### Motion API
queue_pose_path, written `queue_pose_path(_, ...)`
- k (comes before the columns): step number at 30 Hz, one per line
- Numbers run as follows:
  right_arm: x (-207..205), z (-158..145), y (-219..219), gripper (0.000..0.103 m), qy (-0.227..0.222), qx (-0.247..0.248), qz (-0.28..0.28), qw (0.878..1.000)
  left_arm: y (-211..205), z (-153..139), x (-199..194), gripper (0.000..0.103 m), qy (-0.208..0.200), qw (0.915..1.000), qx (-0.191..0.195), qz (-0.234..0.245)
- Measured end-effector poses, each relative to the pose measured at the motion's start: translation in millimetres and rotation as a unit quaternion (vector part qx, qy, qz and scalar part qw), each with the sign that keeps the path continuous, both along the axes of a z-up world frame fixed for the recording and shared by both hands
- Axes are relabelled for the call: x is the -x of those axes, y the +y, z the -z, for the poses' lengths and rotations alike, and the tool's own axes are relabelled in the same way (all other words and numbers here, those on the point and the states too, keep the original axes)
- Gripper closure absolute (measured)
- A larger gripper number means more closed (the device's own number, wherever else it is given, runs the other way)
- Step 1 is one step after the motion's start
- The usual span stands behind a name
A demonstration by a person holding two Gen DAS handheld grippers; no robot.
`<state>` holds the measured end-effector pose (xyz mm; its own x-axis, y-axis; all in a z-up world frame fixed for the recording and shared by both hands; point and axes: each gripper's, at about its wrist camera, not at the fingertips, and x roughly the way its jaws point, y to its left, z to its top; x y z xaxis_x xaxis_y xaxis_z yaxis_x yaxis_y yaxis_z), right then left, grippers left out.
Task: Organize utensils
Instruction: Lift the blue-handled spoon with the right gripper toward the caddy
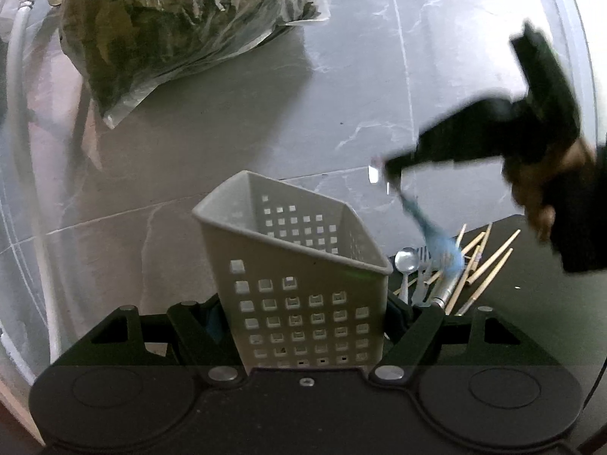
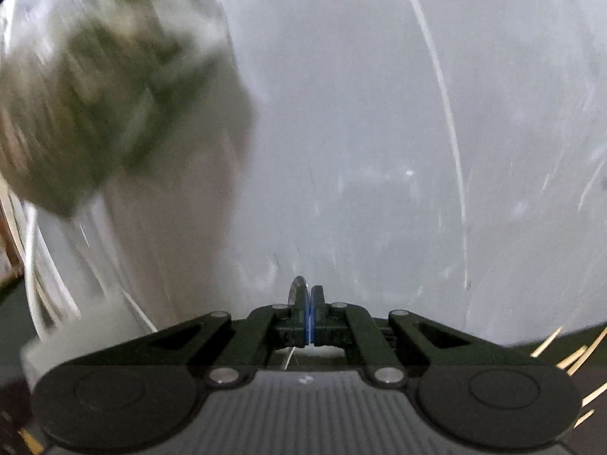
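My left gripper [image 1: 305,314] is shut on a grey perforated utensil holder [image 1: 303,276] and holds it tilted, its mouth facing up and away. To its right, my right gripper [image 1: 394,174] is in the air, blurred by motion, shut on a blue-handled utensil [image 1: 432,235] whose handle hangs down. In the right wrist view that gripper [image 2: 309,313] is closed on a thin metal and blue piece [image 2: 299,292]. On the dark counter lie a spoon [image 1: 405,261], a fork [image 1: 423,269] and several wooden chopsticks [image 1: 485,261].
A crumpled plastic bag with dark green contents [image 1: 182,22] lies at the back left on the grey marble surface [image 1: 265,121]. A white hose [image 1: 19,121] runs along the left edge. The right wrist view is heavily motion-blurred.
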<state>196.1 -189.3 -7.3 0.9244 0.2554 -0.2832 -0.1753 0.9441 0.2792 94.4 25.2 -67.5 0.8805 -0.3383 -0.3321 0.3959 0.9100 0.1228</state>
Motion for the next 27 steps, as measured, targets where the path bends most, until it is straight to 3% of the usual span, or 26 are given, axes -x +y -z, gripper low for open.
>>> queue_pose_path(6,40.7,-50.4,19.4,0.103,-0.096,-0.018,0.003,0.995,5.4,0.6,5.2,0.025,-0.003,0.9992,0.002,0.041)
queue_pose_path(10,49.9,-62.0,55.0,0.103,-0.152,-0.005,-0.019,0.988,6.4,0.6,13.3,0.025,-0.001,0.998,0.002,0.063)
queue_pose_path(14,50.1,-49.0,94.1,0.103,-0.184,0.064,-0.037,0.98,9.2,2.2,17.9,0.025,-0.003,0.9978,0.004,0.067)
queue_pose_path(20,56.9,-6.1,114.2,0.101,-0.152,0.118,-0.072,0.979,13.2,5.6,15.0,0.025,-0.011,0.9977,0.008,0.066)
queue_pose_path(21,59.8,-4.6,112.2,0.098,-0.143,0.116,-0.082,0.979,13.3,6.3,14.3,0.025,-0.012,0.9977,0.009,0.066)
queue_pose_path(23,67.2,-5.7,103.4,0.073,-0.128,0.107,-0.09,0.982,13.8,7.4,14.6,0.025,-0.011,0.9978,0.011,0.064)
queue_pose_path(24,69.5,-8.7,99.9,0.047,-0.125,0.101,-0.09,0.983,13.4,7.5,13.9,0.025,-0.01,0.9979,0.011,0.064)
queue_pose_path(25,73.1,-12.1,93.8,0.039,-0.118,0.089,-0.093,0.985,13.0,7.1,13.6,0.026,-0.007,0.9978,0.013,0.064)
queue_pose_path(27,77.7,-17.4,83.5,0.038,-0.105,0.082,-0.087,0.987,11.7,7.6,17.1,0.026,-0.007,0.9981,0.012,0.059)
